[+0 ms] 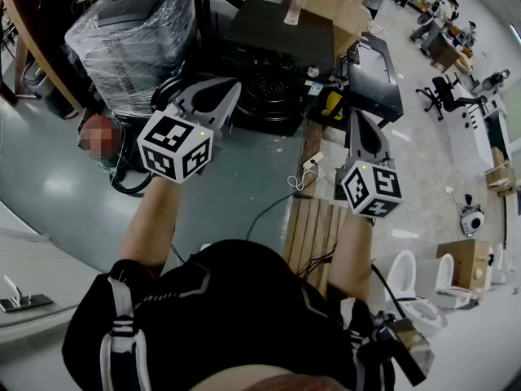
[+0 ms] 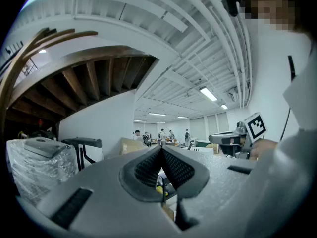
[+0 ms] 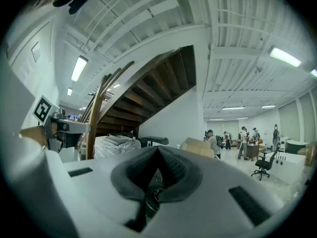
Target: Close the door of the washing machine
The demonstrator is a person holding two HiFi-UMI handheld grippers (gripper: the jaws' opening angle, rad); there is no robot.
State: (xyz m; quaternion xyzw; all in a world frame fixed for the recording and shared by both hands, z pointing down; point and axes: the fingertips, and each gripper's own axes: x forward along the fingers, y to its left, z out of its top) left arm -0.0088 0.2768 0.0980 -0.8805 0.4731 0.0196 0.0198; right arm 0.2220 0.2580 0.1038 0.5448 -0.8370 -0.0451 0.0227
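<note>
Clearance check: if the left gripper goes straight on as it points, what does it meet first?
Nothing close, it seems. The left gripper, jaws shut, points level into open space; the cardboard box just left of its line looks nearest, depth unclear.

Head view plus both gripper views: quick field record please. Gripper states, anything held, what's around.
left gripper: shut, nothing between the jaws, held level
right gripper: shut, nothing between the jaws, held level
contact: neither gripper touches anything
plastic-wrapped appliance: on the floor ahead, left of the left gripper
wooden pallet: on the floor near the person's right arm
toilets: on the floor at the person's right
</note>
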